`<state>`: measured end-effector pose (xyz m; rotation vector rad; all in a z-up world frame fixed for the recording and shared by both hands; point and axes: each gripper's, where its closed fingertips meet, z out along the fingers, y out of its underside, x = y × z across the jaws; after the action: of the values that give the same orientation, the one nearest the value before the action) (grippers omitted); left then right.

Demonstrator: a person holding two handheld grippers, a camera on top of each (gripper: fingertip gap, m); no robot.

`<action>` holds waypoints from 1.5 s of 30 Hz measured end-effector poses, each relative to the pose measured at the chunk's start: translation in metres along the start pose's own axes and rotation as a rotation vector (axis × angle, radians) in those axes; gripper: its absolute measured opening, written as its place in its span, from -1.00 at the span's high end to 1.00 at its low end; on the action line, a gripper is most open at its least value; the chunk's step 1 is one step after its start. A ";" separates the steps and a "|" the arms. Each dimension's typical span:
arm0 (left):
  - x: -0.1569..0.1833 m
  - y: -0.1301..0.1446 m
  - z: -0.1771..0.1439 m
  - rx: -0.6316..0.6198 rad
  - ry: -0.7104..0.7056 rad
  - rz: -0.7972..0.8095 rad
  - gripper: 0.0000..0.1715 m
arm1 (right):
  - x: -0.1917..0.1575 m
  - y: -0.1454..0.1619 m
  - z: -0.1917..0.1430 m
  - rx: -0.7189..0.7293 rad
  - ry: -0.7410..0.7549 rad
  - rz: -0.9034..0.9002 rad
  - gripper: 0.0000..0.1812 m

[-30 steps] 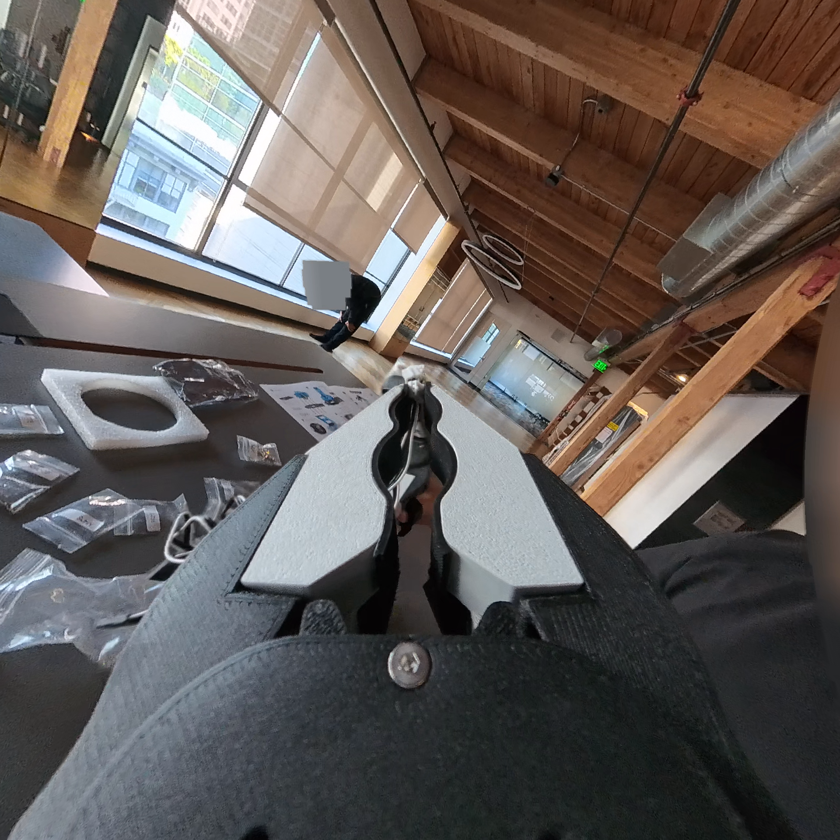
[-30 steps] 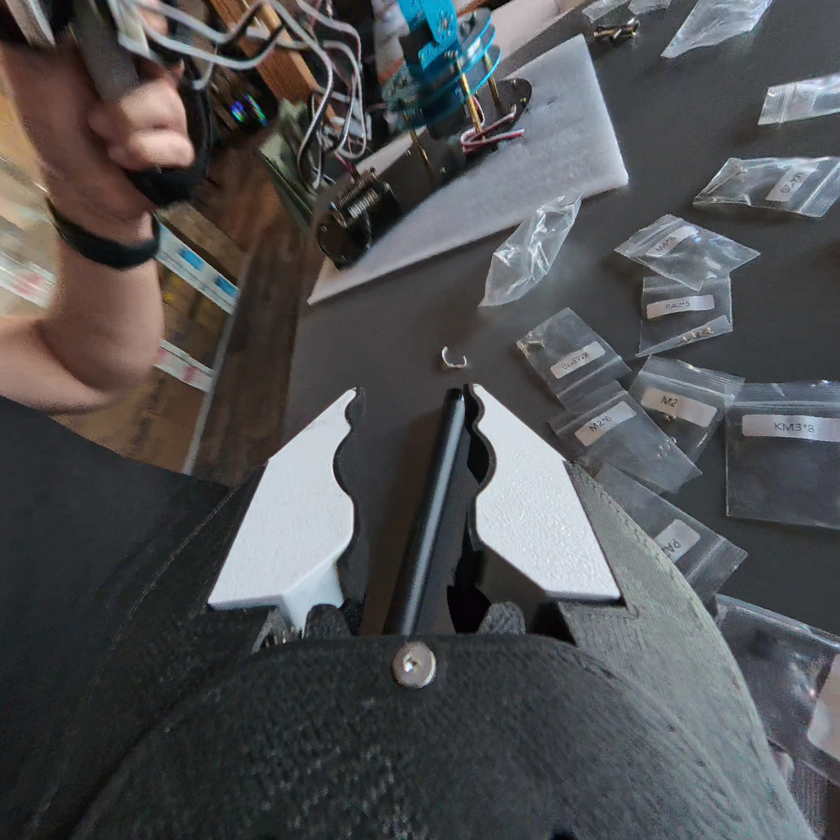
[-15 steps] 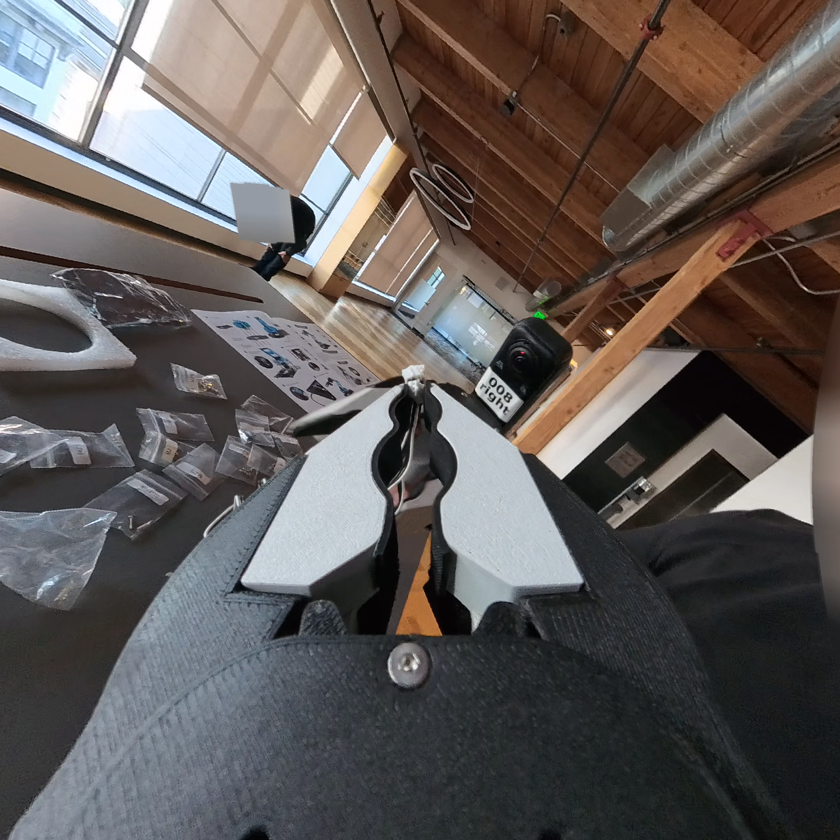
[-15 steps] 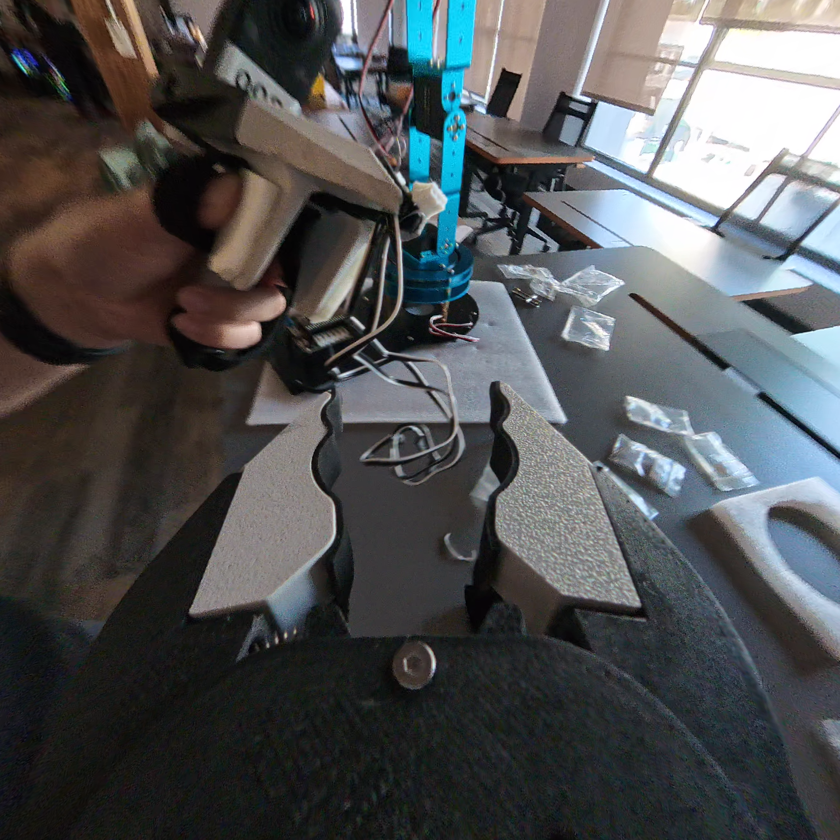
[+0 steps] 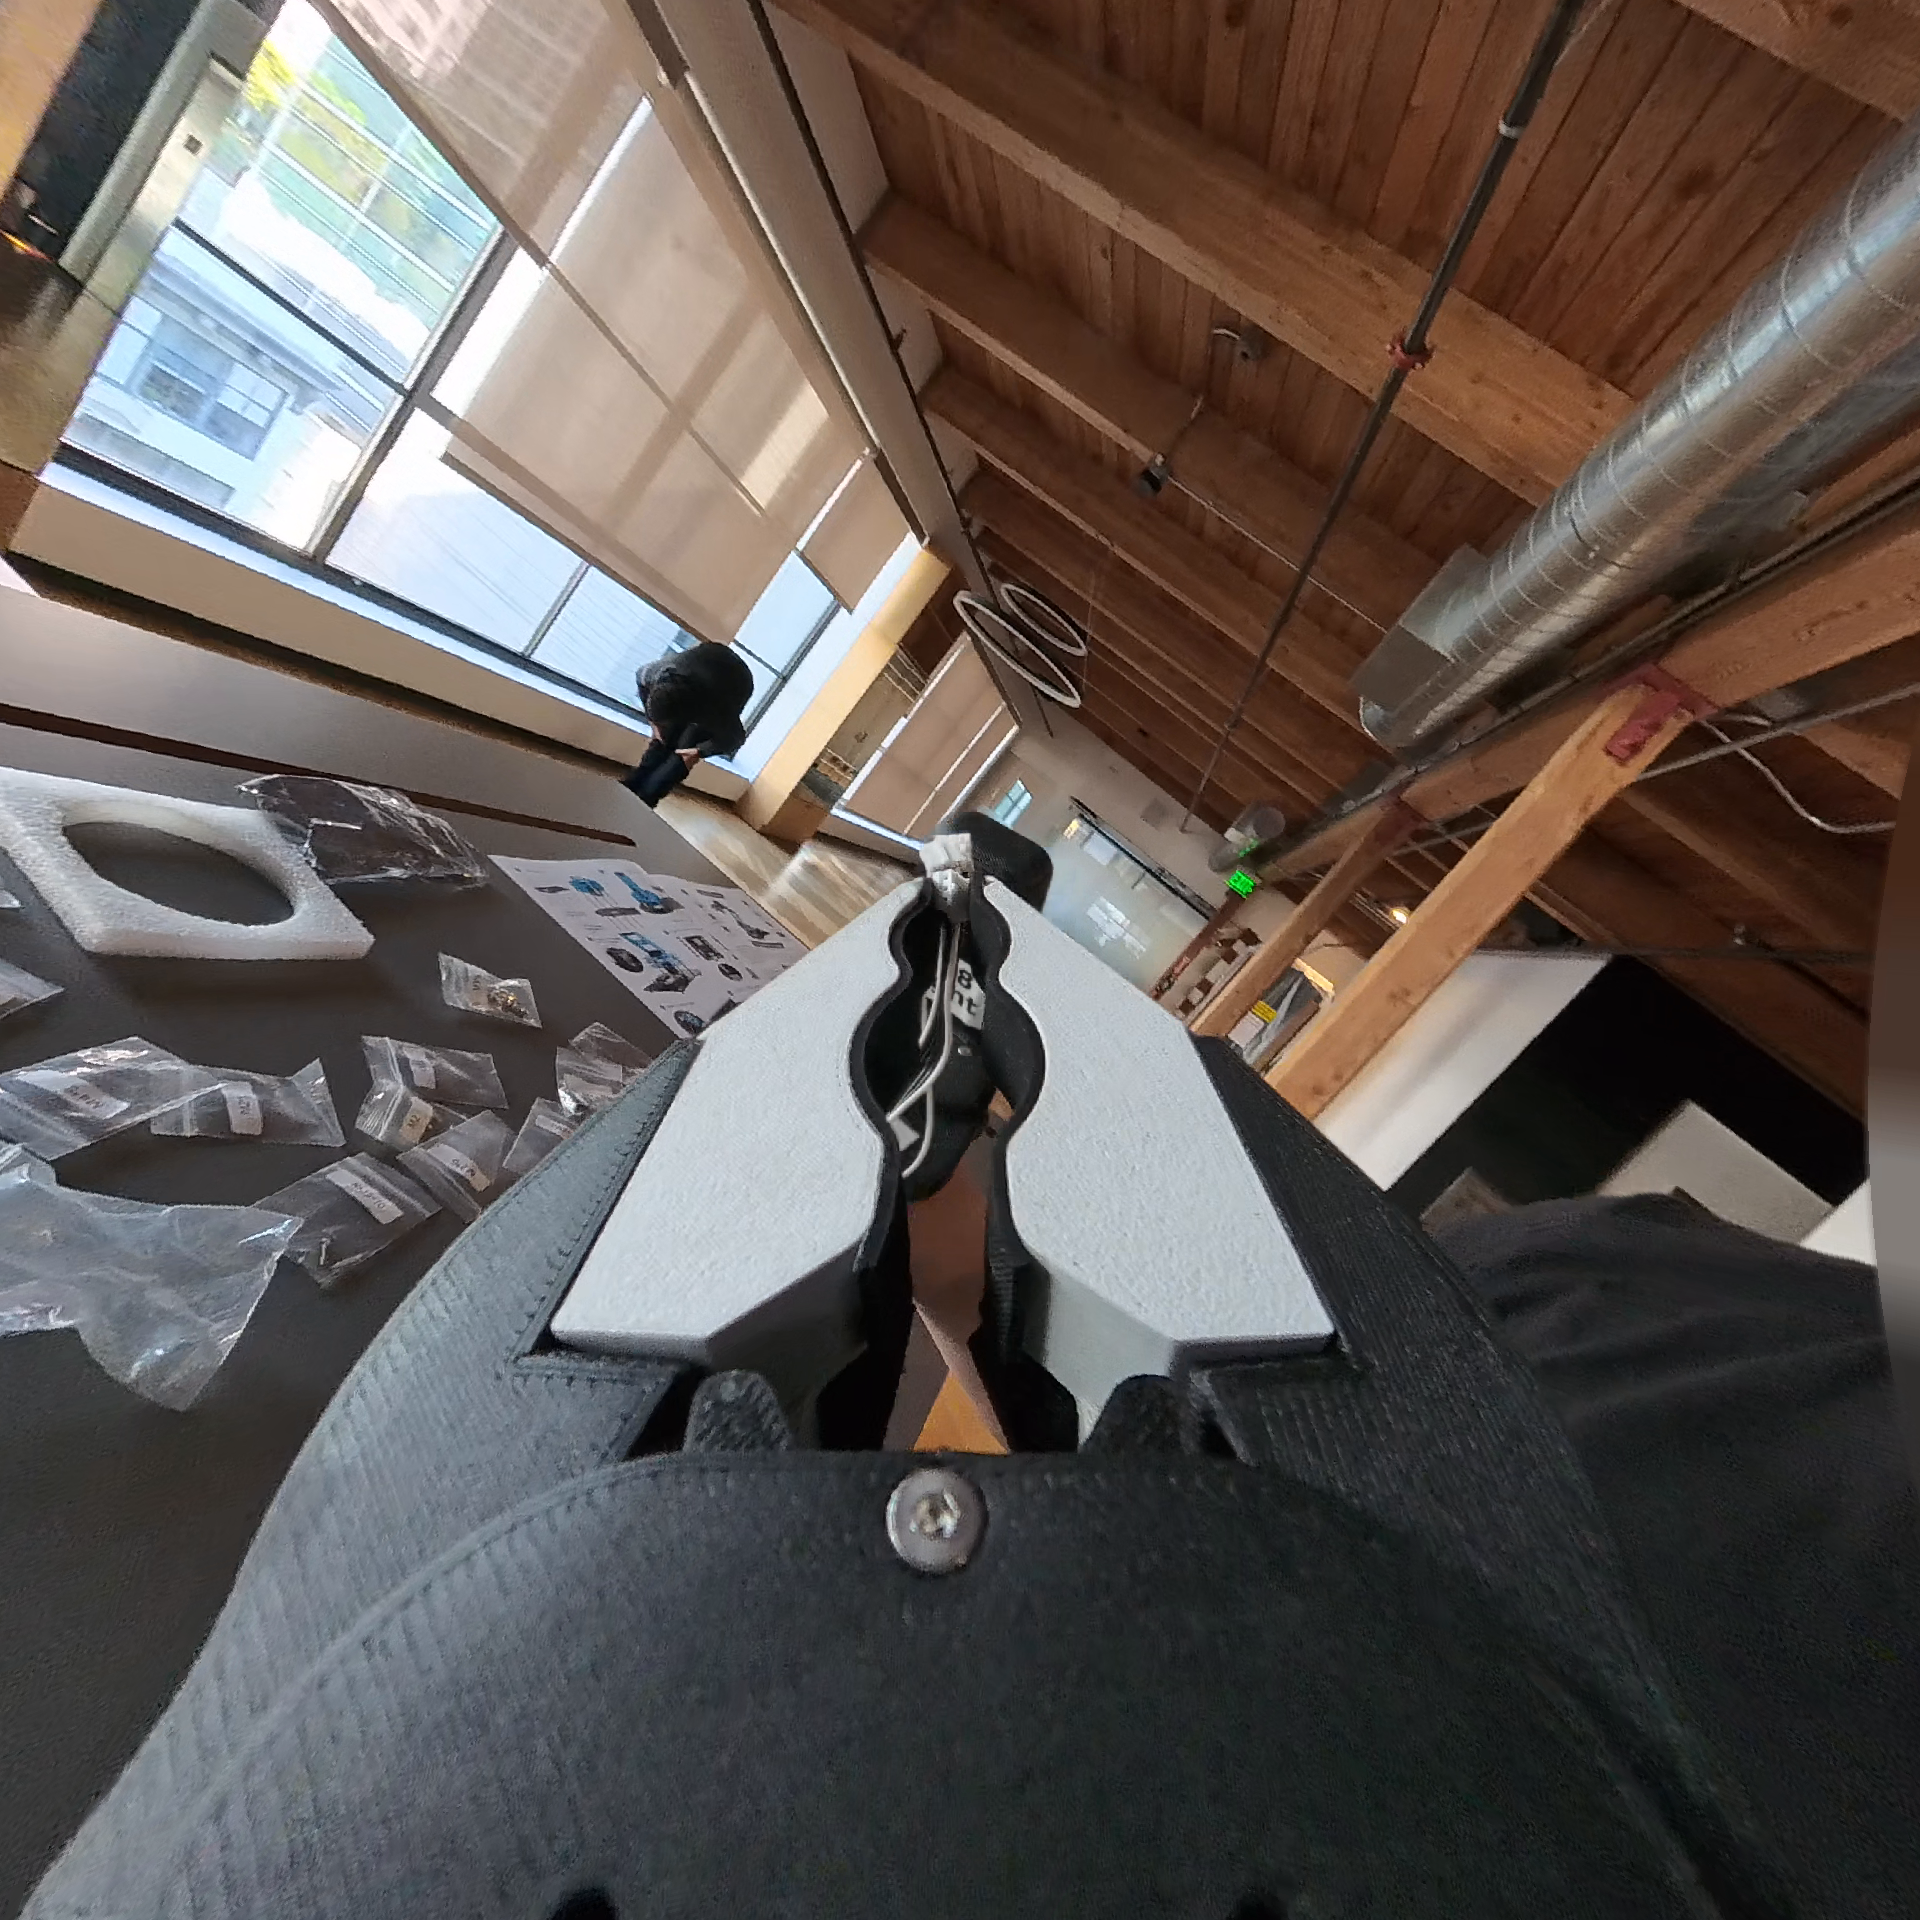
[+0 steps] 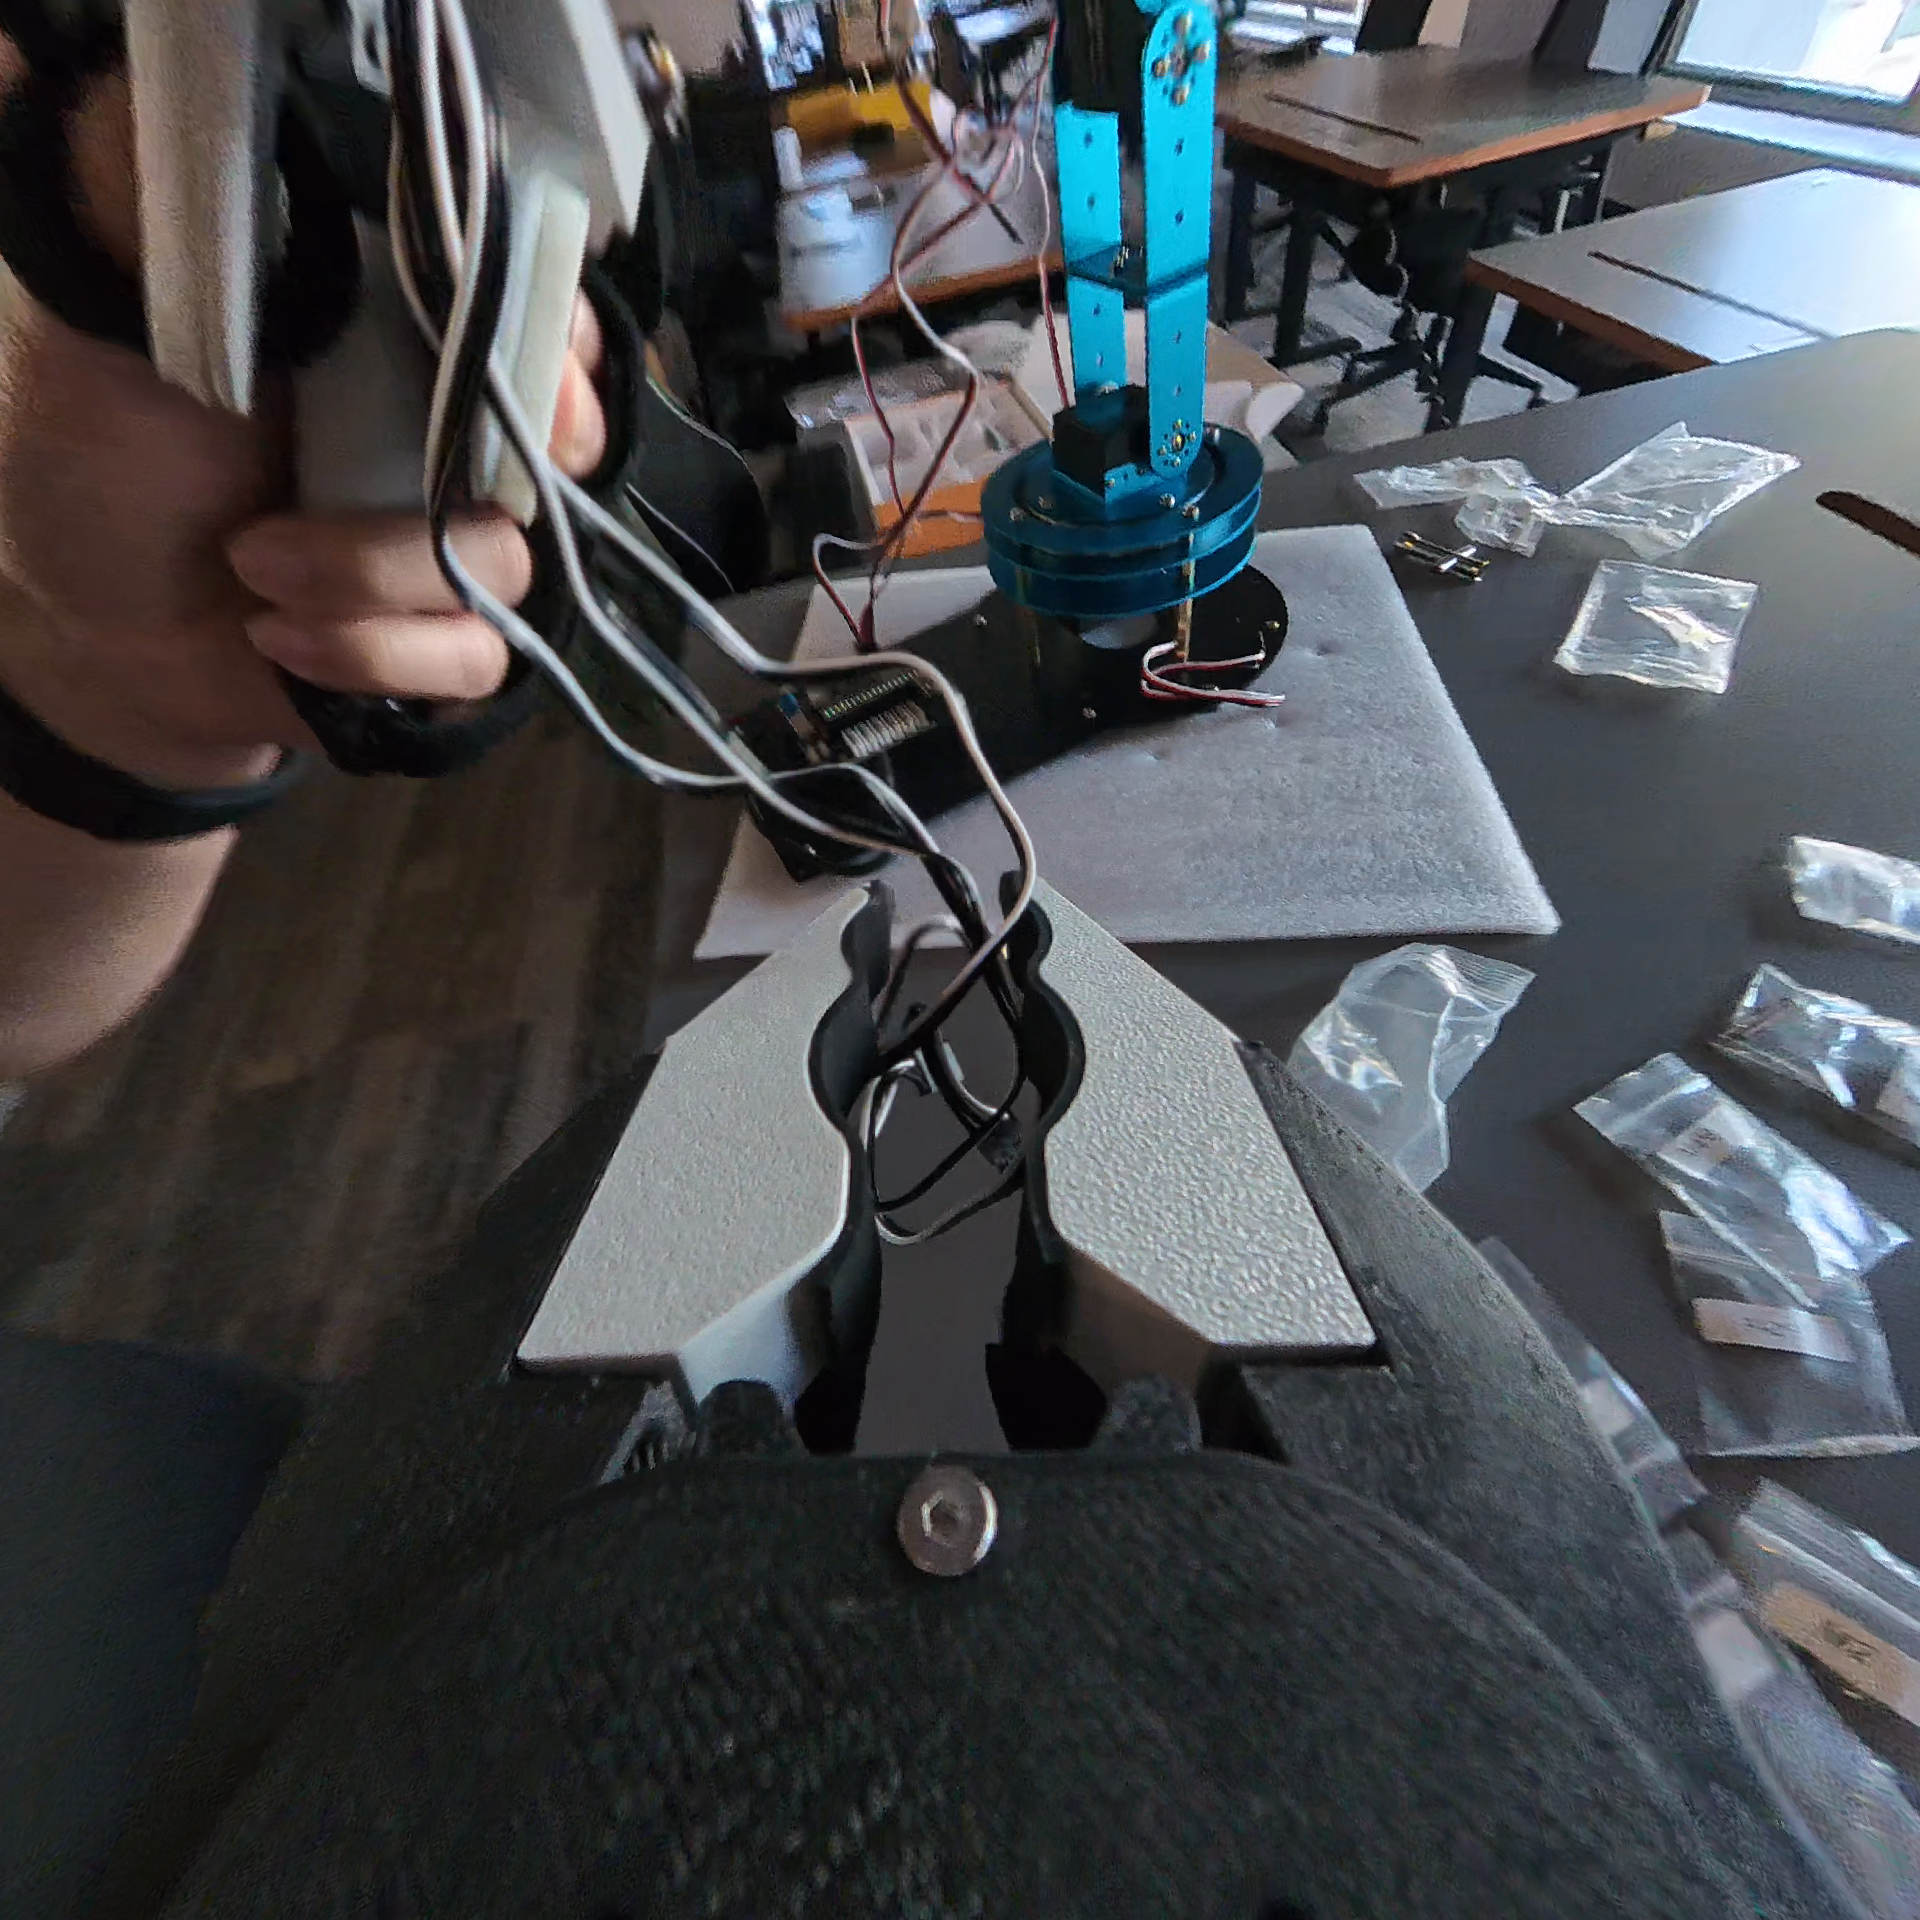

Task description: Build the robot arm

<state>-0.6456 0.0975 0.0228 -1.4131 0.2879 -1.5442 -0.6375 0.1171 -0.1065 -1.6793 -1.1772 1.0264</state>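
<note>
My left gripper (image 5: 948, 896) is shut on a bundle of black and white wires (image 5: 925, 1081), held up in the air; a white connector (image 5: 948, 864) sticks out past its tips. In the right wrist view a hand (image 6: 156, 582) holds that gripper at the upper left, and the wires (image 6: 665, 665) hang from it down into my right gripper (image 6: 948, 896). Its jaws stand narrow around the wire loops (image 6: 935, 1132), with a small gap at the tips. A blue robot arm (image 6: 1127, 312) on a round base stands behind, beside a circuit board (image 6: 862, 717).
The arm kit sits on a white foam sheet (image 6: 1299, 810) on a dark table (image 6: 1662, 790). Several small clear parts bags (image 6: 1725, 1153) lie to the right. In the left wrist view there are a foam frame (image 5: 187, 904), a printed sheet (image 5: 665, 925) and more bags (image 5: 249, 1101). A person (image 5: 691, 707) is far off by the windows. Some 12 cm of space lies between my two pairs of fingers.
My right gripper has closed from wide open to a narrow gap around the hanging wires and moved up under the left gripper. The left gripper stays shut on the wires and has swung slightly.
</note>
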 end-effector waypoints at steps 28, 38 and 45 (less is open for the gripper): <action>-0.005 0.078 0.118 0.021 -0.090 -0.061 0.98 | 0.000 0.017 -0.072 -0.069 -0.126 -0.168 0.27; -0.005 0.073 0.125 0.026 -0.062 -0.066 0.98 | 0.013 0.019 -0.065 -0.081 -0.105 -0.202 0.91; 0.000 0.066 0.113 0.080 -0.058 -0.058 0.98 | 0.022 0.031 -0.066 -0.098 -0.084 -0.150 1.00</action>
<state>-0.5170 0.1130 0.0082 -1.4115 0.1500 -1.5419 -0.5621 0.1199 -0.1173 -1.6082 -1.4059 0.9677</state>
